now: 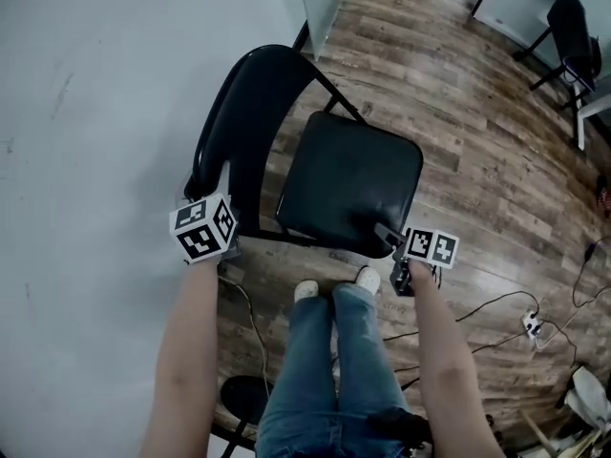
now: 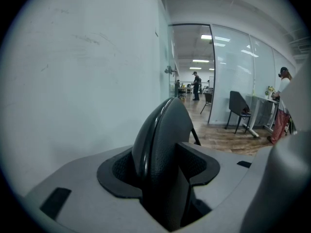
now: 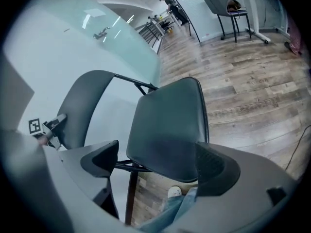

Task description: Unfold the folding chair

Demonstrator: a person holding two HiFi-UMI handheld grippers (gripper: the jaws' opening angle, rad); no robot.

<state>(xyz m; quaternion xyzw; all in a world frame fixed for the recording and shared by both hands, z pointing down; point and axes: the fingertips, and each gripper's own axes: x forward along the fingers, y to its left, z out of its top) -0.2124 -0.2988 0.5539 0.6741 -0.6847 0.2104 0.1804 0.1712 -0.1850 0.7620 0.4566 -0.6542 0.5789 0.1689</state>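
Note:
The black folding chair stands beside a white wall, its padded seat [image 1: 351, 181] facing up and its curved backrest [image 1: 250, 113] on the left. My left gripper [image 1: 212, 241] is shut on the backrest's near edge. In the left gripper view its pads [image 2: 197, 165] press both sides of the backrest [image 2: 163, 127]. My right gripper [image 1: 399, 256] hangs open just off the seat's near right corner. In the right gripper view the seat [image 3: 170, 123] lies beyond the jaws of my right gripper [image 3: 158, 164], which stand wide with nothing between them.
The white wall [image 1: 86, 113] runs close along the chair's left. The person's legs and white shoes [image 1: 336, 286] stand right in front of the seat. Cables and a power strip [image 1: 530, 324] lie on the wood floor at right. Another black chair [image 1: 573, 27] stands far right.

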